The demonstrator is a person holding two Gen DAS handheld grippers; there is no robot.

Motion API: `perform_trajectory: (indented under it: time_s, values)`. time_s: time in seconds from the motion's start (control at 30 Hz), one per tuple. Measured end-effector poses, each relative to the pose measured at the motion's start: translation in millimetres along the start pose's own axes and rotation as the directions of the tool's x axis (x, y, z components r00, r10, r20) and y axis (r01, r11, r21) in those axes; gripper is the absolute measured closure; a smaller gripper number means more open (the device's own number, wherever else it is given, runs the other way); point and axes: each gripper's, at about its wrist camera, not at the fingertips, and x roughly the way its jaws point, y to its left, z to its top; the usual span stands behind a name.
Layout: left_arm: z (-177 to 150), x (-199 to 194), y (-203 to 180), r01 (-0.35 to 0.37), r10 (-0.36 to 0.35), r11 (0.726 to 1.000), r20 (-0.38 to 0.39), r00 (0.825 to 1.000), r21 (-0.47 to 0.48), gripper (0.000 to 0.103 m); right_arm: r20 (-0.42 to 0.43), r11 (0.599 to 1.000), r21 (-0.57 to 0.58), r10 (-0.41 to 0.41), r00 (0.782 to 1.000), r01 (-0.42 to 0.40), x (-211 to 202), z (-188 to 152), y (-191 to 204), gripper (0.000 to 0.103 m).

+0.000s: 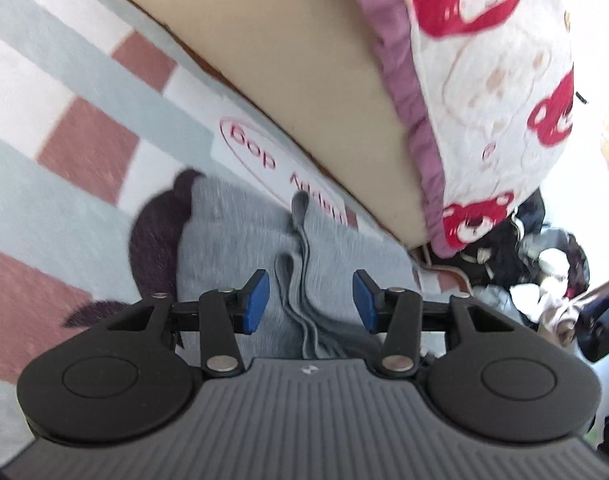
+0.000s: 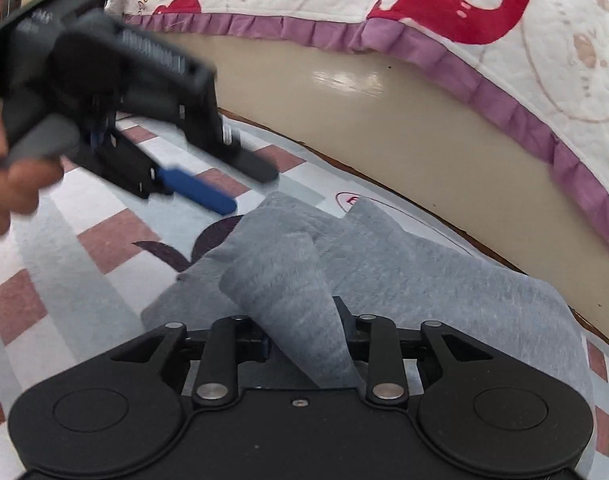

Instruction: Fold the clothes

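Note:
A grey garment (image 1: 232, 240) lies on a checked floor mat (image 1: 64, 92), with a stack of folded edges running between my fingers in the left wrist view. My left gripper (image 1: 311, 302) hovers just above it, open, with nothing between its blue pads (image 1: 258, 302). In the right wrist view my right gripper (image 2: 306, 340) is shut on a flap of the grey garment (image 2: 424, 280), which is lifted and folded over toward me. The left gripper (image 2: 240, 188), blurred and held by a hand (image 2: 8, 184), hangs above the garment's far left corner.
A bed with a beige base (image 2: 424, 128) and a bear-print quilt with a purple frill (image 2: 484, 92) borders the mat on the far side. A pile of dark and light clothes (image 1: 544, 272) lies at the right beside the bed corner.

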Motion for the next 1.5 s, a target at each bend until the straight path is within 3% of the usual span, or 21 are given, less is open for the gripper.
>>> perform_trajectory:
  time_s: [0.13,0.2,0.33,0.4,0.5,0.53,0.63,0.73,0.83,0.87,0.9,0.97,1.07,1.17,1.27,1.3,1.37,1.4,1.43,1.47,1.5]
  values:
    - [2.8,-9.2,-4.5,0.029,-0.029,0.999,0.006,1.0,0.021,0.057,-0.019,0.995,-0.057,0.077,0.997,-0.078,-0.7,-4.0,14.1,0.068]
    - [0.0,-4.9,-9.1,-0.001,0.001,0.997,-0.011,1.0,0.075,0.057,-0.036,0.986,-0.092,0.133,0.99,-0.136,-1.5,-5.5,23.1,0.068]
    - [0.3,-9.3,-11.0,-0.093,0.092,0.986,0.012,0.996,0.136,0.057,-0.052,0.941,-0.023,0.336,0.941,-0.337,-4.8,1.5,32.3,0.081]
    - [0.5,-11.6,-11.9,-0.139,0.136,0.976,0.025,0.99,0.165,0.057,-0.023,0.941,0.014,0.339,0.941,-0.339,-15.9,10.3,17.8,0.079]
    - [0.8,-15.0,-13.3,-0.207,0.201,0.956,0.048,0.978,0.208,0.057,0.021,0.937,0.068,0.341,0.94,-0.342,-32.6,23.5,-4.1,0.063]
    - [5.5,-20.2,-11.4,-0.214,0.204,0.953,0.07,0.976,0.215,0.057,0.036,0.935,0.086,0.341,0.939,-0.343,-38.1,27.9,-11.4,0.052]
    - [16.1,-19.0,-4.9,-0.232,0.221,0.933,0.072,0.973,0.274,0.049,0.072,0.924,0.201,0.318,0.945,-0.326,-42.6,43.0,-54.9,0.044]
    - [26.7,10.5,4.5,-0.229,0.253,0.924,-0.038,0.967,0.305,0.048,-0.01,0.929,0.242,0.289,0.957,-0.279,-19.0,51.2,-79.5,0.043]
    - [33.7,38.2,10.3,-0.249,0.285,0.91,-0.064,0.956,0.332,0.046,-0.146,0.936,0.256,0.284,0.948,-0.241,20.2,54.6,-86.8,0.042]
    - [36.0,47.3,12.2,-0.255,0.296,0.904,-0.073,0.952,0.342,0.052,-0.191,0.938,0.26,0.281,0.94,-0.228,33.2,55.7,-89.2,0.042]
    - [34.6,51.0,8.0,-0.253,0.298,0.888,-0.059,0.953,0.384,0.068,-0.236,0.941,0.263,0.278,0.931,-0.215,46.3,56.8,-91.6,0.042]
    - [31.3,47.7,-7.6,-0.268,0.301,0.857,-0.004,0.954,0.44,0.084,-0.274,0.937,0.287,0.279,0.92,-0.199,61.7,53.4,-93.4,0.042]
    - [30.7,28.6,-33.3,-0.295,0.256,0.813,0.148,0.955,0.502,0.089,-0.239,0.913,0.329,0.329,0.913,-0.243,62.3,38.2,-91.5,0.04]
    - [31.5,45.1,-22.2,-0.35,0.317,0.792,0.153,0.936,0.5,0.089,-0.197,0.874,0.384,0.391,0.899,-0.296,56.3,18.2,-86.1,0.04]
    - [29.7,53.4,2.7,-0.352,0.319,0.843,0.149,0.936,0.407,0.088,-0.171,0.858,0.361,0.446,0.879,-0.365,46.1,3.1,-65.6,0.037]
    - [32.6,51.5,2.4,-0.356,0.322,0.848,0.151,0.935,0.392,0.088,-0.17,0.858,0.345,0.456,0.874,-0.38,41.5,1.8,-58.9,0.037]
    - [38.3,49.0,-0.2,-0.369,0.332,0.848,0.162,0.929,0.38,0.087,-0.162,0.837,0.345,0.5,0.851,-0.426,35.8,0.2,-50.6,0.037]
    - [39.3,50.3,-1.1,-0.375,0.337,0.845,0.165,0.927,0.381,0.087,-0.151,0.8,0.371,0.553,0.82,-0.471,34.5,-0.6,-50.5,0.037]
    - [39.7,50.5,-0.5,-0.379,0.339,0.846,0.171,0.925,0.373,0.087,-0.15,0.788,0.381,0.569,0.809,-0.484,33.5,0.6,-49.6,0.038]
    - [37.8,49.7,0.2,-0.383,0.34,0.848,0.178,0.923,0.366,0.087,-0.148,0.78,0.387,0.579,0.802,-0.492,31.8,2.3,-49.1,0.04]
    - [34.8,50.6,-0.9,-0.388,0.342,0.847,0.187,0.921,0.362,0.088,-0.137,0.792,0.38,0.56,0.817,-0.478,26.5,7.3,-50.7,0.041]
